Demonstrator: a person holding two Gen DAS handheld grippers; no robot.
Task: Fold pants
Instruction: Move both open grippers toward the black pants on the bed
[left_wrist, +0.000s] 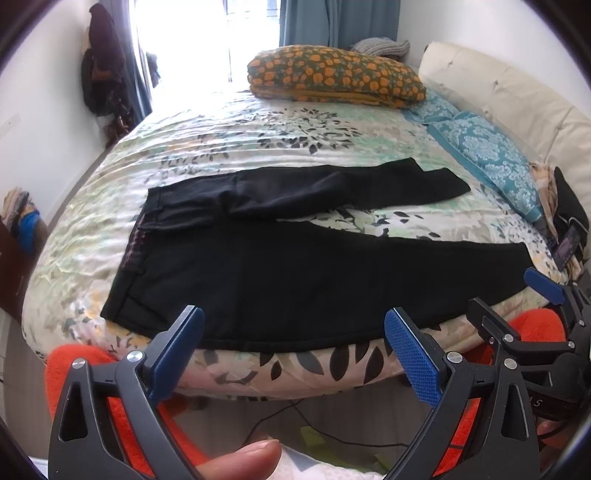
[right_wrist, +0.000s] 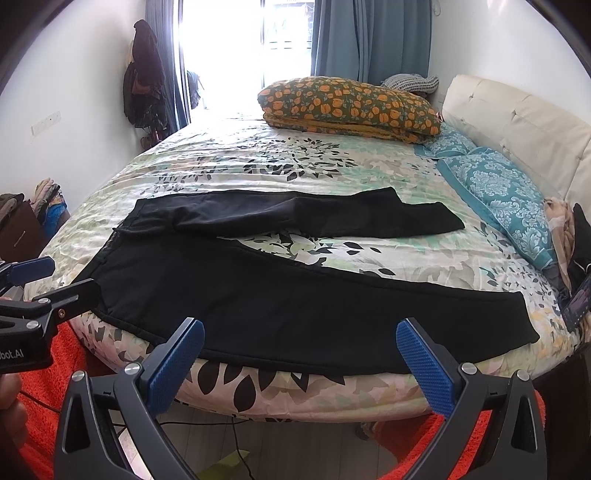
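Black pants (left_wrist: 280, 273) lie flat along the near edge of the bed (left_wrist: 258, 122), legs splayed apart, waistband toward the left edge. Left gripper (left_wrist: 295, 354) and right gripper (right_wrist: 301, 363) both gape wide, empty, hovering off the near edge. Best grab near leg's hem and waistband together, then lay it onto far leg.

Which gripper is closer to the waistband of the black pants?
Left. The left gripper hangs off the bed edge towards the waistband end; the right gripper sits further along, by the near leg.
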